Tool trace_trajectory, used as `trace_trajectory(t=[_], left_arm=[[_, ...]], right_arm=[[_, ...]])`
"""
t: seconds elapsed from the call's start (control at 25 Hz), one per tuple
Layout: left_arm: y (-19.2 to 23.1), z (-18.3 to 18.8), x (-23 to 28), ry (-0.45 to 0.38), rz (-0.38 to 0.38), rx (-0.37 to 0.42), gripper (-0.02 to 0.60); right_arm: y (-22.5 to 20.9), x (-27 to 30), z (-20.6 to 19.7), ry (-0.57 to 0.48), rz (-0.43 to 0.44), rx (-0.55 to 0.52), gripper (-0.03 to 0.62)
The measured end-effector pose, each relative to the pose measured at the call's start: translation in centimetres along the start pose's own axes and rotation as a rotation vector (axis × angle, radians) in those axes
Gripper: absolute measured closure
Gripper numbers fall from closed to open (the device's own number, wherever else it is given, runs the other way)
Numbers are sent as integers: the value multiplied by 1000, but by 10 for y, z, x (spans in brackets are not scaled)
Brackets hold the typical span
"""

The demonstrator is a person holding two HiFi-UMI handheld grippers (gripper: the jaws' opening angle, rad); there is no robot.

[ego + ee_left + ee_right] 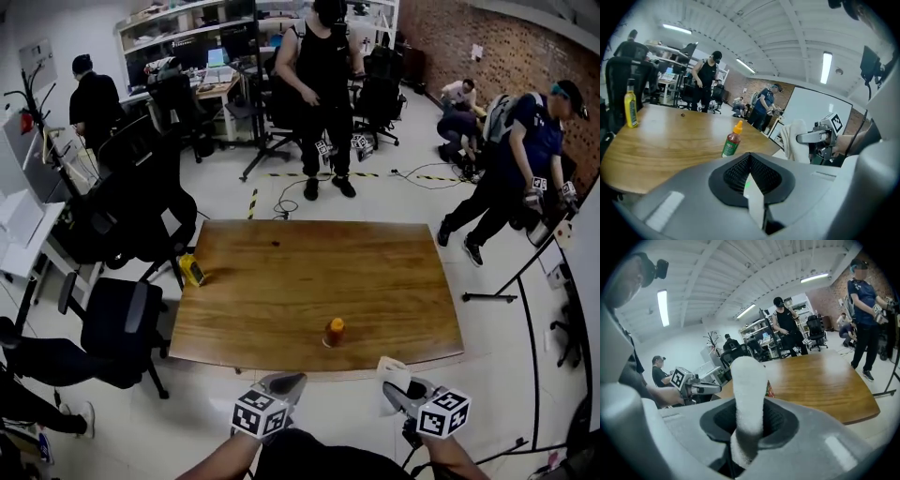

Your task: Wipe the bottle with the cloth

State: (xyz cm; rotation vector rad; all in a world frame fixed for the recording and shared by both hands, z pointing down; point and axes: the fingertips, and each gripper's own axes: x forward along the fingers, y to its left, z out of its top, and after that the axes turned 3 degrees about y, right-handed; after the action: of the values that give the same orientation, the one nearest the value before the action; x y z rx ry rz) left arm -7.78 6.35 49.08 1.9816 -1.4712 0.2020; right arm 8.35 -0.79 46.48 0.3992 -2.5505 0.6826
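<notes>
A small sauce bottle (335,331) with an orange cap and green label stands upright near the front edge of the wooden table (281,272). In the left gripper view, the bottle (732,139) is ahead and slightly left of my left gripper (750,158), whose jaws are shut with nothing between them. My right gripper (749,404) is shut on a rolled white cloth (749,380), which sticks up past the jaws and hides most of the bottle (770,390). In the head view both the left gripper (286,382) and right gripper (394,386) hover just off the table's front edge, the cloth (392,367) in the right one.
A yellow bottle (192,270) stands at the table's left edge. Black office chairs (117,328) crowd the left side. Several people stand or crouch beyond the table, one (323,84) at the far end and one (516,159) to the right. Cables lie on the floor.
</notes>
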Motion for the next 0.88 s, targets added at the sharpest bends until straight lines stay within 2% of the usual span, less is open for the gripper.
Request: trace_trajectory(t=[0.12,0.28,0.44,0.68,0.8,0.88], left_arm=[[-40,-22,-8,-42,43,-41,566],[-102,-66,-17,-54,80,-52,566],[-148,-96,-36,-69,108,-64,566],[-168,-116,-66,-60,132,-79,566],[-164,-110,-71,-67,106,-100,566],[-167,-109,-75,-59,77,-78,566]], right_arm=[[18,-34,-16,-27,66,12,516],[38,-68,-73,8,99,-79,516],[41,-92,-109,23,140,-46,516],[52,-126,-121,-4,164,-14,516],[58,-130,-116,-31,140,-2,516],[63,-130,-120,-36,121,19,516]])
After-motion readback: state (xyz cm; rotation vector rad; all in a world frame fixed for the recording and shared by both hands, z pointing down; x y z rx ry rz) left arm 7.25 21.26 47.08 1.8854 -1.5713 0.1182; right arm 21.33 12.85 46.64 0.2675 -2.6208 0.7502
